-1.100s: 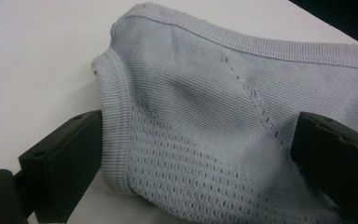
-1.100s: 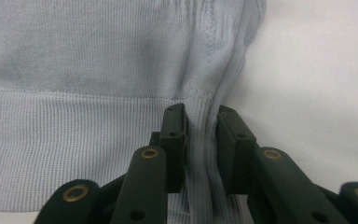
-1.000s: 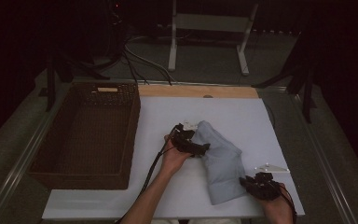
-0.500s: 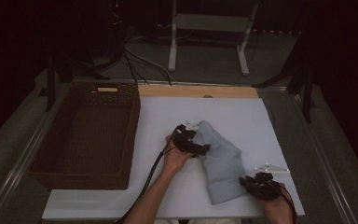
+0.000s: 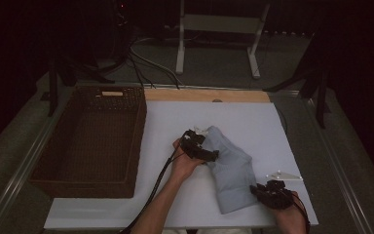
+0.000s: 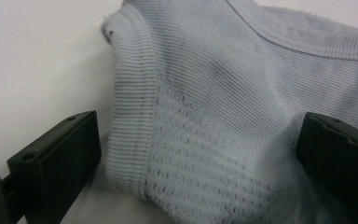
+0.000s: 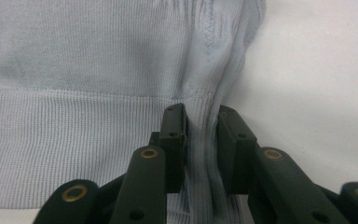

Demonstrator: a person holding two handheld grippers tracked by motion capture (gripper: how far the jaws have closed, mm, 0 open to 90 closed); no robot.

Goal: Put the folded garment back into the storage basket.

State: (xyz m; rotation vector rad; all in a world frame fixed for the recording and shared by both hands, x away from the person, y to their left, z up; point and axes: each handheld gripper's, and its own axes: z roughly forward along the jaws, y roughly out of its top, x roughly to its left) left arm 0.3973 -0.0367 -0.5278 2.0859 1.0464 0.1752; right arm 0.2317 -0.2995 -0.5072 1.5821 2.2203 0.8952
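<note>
Pale blue ribbed knit garment [image 5: 231, 168], folded into a long strip, lying flat and slantwise on the white table's near right part; ribbed hem bunched at the near end.

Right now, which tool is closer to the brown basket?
Left. The left tool sits at the far end of the blue cloth, a short way right of the basket. The right tool pinches the cloth's near end, farther from the basket.
</note>
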